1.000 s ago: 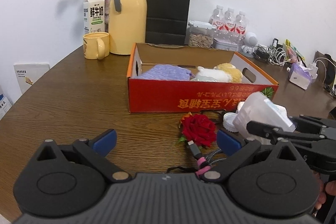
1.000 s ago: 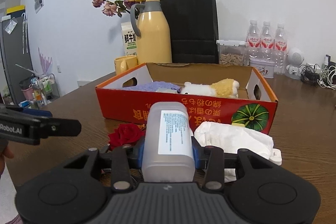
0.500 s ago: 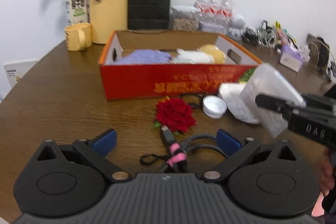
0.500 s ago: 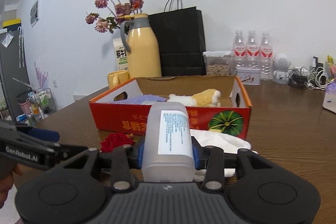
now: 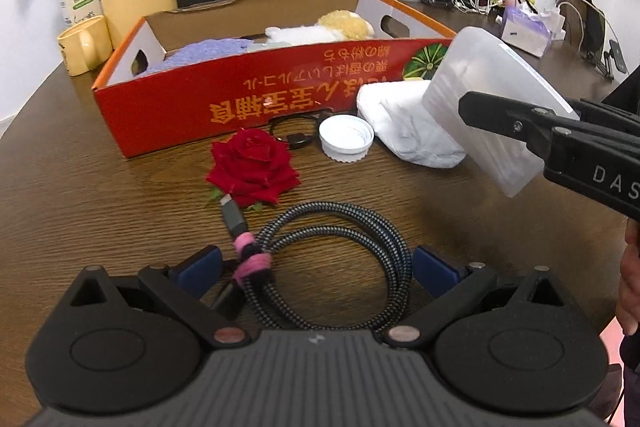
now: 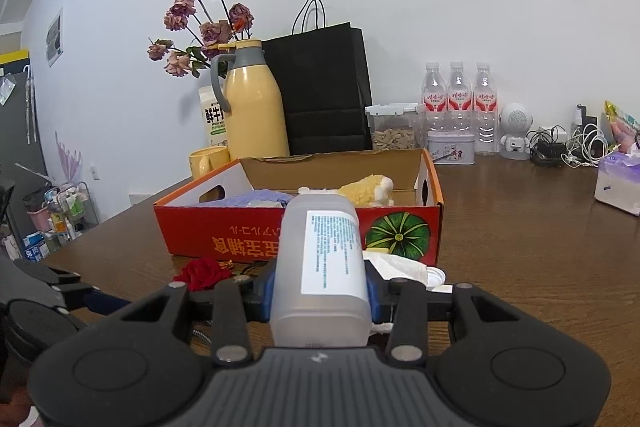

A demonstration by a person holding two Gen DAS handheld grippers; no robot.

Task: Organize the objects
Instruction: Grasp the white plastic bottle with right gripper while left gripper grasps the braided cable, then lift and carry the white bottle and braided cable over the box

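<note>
Cable (image 5: 332, 259) lies between the wide-spread left gripper (image 5: 316, 267); right gripper (image 6: 320, 297) at three o'clock clamps the bottle (image 6: 322, 267).

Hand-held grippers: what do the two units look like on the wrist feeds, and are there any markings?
The left hand-held gripper and the right hand-held gripper look alike: black ribbed housing, two round discs, angular black linkage arms with metal pivot pins, blue finger pads. From the side, the right one bears white letters "DAS". A dark sleeve shows behind it.
</note>
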